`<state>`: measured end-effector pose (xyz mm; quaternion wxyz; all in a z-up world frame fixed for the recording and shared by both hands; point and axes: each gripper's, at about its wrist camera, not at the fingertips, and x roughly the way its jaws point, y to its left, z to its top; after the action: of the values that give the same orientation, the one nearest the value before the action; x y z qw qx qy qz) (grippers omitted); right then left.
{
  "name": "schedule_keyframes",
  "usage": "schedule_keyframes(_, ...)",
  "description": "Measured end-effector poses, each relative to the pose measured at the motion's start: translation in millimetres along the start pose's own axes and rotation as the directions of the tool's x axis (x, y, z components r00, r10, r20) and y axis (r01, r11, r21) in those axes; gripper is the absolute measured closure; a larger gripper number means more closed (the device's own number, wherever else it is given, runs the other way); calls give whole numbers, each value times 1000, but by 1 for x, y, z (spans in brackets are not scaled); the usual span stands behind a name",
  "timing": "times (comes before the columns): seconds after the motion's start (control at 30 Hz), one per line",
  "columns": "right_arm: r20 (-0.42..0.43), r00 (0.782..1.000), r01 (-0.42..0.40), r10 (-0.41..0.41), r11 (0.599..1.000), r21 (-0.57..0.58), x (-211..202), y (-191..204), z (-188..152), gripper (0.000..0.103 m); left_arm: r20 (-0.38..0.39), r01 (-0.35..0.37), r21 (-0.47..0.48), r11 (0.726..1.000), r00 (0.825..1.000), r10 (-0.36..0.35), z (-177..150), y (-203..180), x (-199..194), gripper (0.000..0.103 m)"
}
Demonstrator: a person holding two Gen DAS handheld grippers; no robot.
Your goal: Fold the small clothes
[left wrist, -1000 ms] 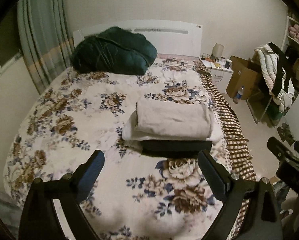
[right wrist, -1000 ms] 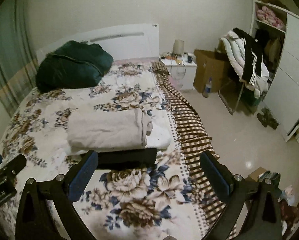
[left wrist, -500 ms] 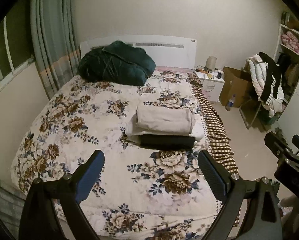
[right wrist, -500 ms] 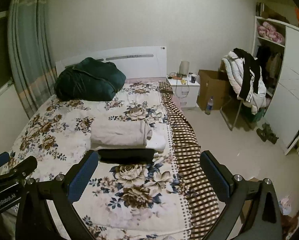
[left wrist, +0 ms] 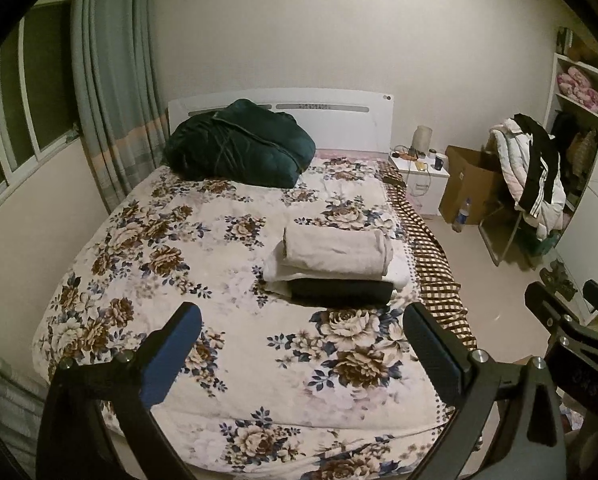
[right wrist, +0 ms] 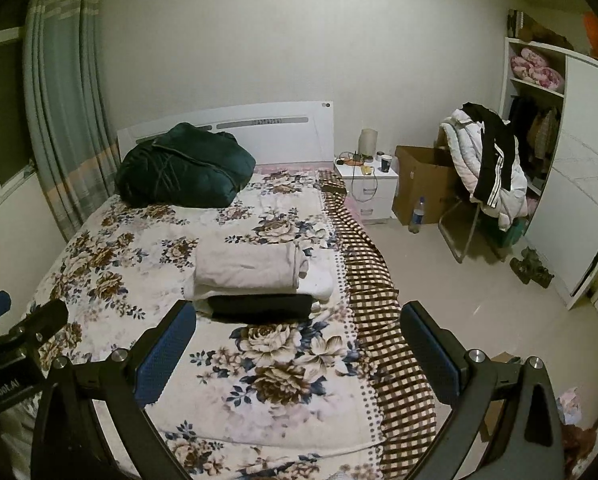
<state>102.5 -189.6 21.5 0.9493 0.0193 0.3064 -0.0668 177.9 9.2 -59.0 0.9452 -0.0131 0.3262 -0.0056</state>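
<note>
A stack of folded clothes lies on the right side of the floral bed (left wrist: 147, 248): a beige piece (left wrist: 335, 250) on top, a white one under it, and a black one (left wrist: 341, 291) at the front. The same beige piece (right wrist: 247, 266) and black piece (right wrist: 263, 306) show in the right wrist view. My left gripper (left wrist: 303, 340) is open and empty, well back from the stack near the foot of the bed. My right gripper (right wrist: 299, 340) is open and empty, also well back.
A dark green quilt (left wrist: 239, 144) lies at the headboard. A checked blanket (right wrist: 375, 300) hangs over the bed's right edge. A nightstand (right wrist: 369, 188), a cardboard box (right wrist: 423, 184), a bottle (right wrist: 416, 215), a chair piled with jackets (right wrist: 487, 164) and a wardrobe (right wrist: 571, 200) stand right. Curtains (left wrist: 115, 92) hang left.
Both grippers have pulled back and up from the stack, so the whole bed and room show. The folded stack has not moved. Both grippers stay open.
</note>
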Motion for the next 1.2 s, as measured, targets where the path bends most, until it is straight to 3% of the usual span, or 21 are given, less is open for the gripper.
schedule_keyframes(0.3,3,1000,-20,20,1000,-4,-15,0,8,0,9,-29,14,999,1000,29,-1,2,-4,0)
schedule_keyframes(0.63,-1,999,-50,50,998,-35,-2,2,28,0,11,-30,11,999,999,30,0,2,-7,0)
schedule_keyframes(1.2,-17,997,-80,80,996,-34,13,0,25,0,18,-46,15,999,999,46,7,2,-6,0)
